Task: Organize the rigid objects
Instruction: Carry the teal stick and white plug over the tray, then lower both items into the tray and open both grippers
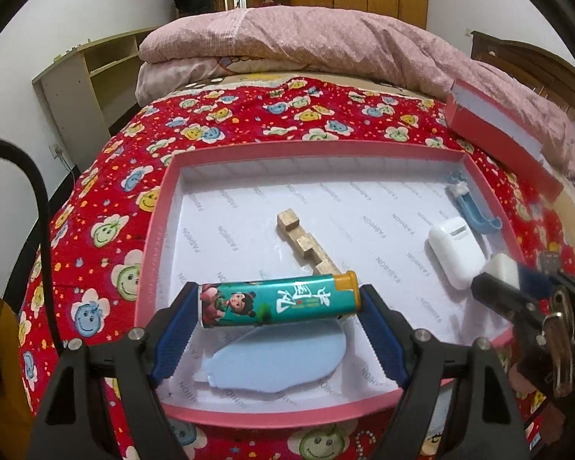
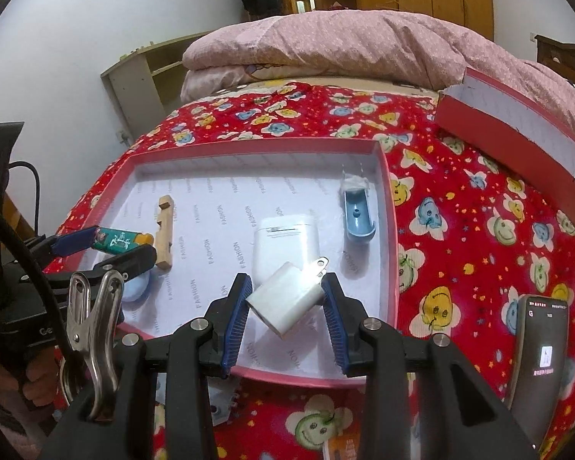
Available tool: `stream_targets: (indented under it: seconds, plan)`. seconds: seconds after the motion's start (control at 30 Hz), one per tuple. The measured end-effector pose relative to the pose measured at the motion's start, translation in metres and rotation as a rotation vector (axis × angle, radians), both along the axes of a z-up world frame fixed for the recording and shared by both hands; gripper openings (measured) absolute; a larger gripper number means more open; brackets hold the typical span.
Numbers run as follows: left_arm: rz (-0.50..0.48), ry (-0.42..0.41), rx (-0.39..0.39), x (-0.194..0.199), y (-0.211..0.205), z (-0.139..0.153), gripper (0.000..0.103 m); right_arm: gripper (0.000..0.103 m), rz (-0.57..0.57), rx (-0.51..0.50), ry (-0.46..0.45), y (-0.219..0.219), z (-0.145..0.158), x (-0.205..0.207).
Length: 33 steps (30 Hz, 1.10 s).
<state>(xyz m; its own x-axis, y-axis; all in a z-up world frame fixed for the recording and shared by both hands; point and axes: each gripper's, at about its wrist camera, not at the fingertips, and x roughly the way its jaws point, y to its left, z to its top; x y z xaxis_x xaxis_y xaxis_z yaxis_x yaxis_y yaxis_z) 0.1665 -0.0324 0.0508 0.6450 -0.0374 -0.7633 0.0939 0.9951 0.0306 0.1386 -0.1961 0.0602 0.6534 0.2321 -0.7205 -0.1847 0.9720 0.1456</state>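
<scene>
My left gripper [image 1: 280, 306] is shut on a teal lighter [image 1: 278, 301], held sideways just above the near part of a pink-rimmed box tray [image 1: 155, 230]. My right gripper [image 2: 287, 299] is shut on a white plug charger [image 2: 287, 299], held over the tray's near right part [image 2: 391, 230]. In the tray lie a notched wooden block [image 1: 306, 243], a white earbud case [image 1: 456, 249], a blue hook [image 1: 475, 207] and a pale blue flat piece [image 1: 280, 364]. The lighter [image 2: 120, 240] and wooden block [image 2: 165, 230] also show in the right wrist view.
The tray rests on a red flowered blanket [image 1: 249, 115] on a bed. The box lid [image 2: 517, 134] leans at the back right. A phone [image 2: 540, 364] lies on the blanket at the right. A folded pink quilt [image 1: 306, 38] lies behind. A shelf [image 1: 88, 73] stands left.
</scene>
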Motion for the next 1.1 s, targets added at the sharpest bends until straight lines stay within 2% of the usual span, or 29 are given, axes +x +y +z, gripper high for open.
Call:
stream_targets:
  seconds: [0.17,0.37,0.93,1.1]
  plan:
    - [-0.002,0.004,-0.011,0.002,0.0,-0.004,0.085,0.039,-0.001,-0.02,-0.012,0.003,-0.001,0.002]
    - [-0.007,0.0,-0.03,0.003,0.002,-0.005,0.085,0.039,-0.017,-0.015,0.029,0.002,-0.015,0.006]
    - [-0.009,-0.002,-0.032,0.003,0.002,-0.005,0.086,0.039,-0.019,-0.021,0.02,0.004,-0.015,0.005]
    - [-0.01,-0.003,-0.035,-0.001,0.003,0.001,0.086,0.04,-0.022,0.008,0.033,0.001,-0.012,0.005]
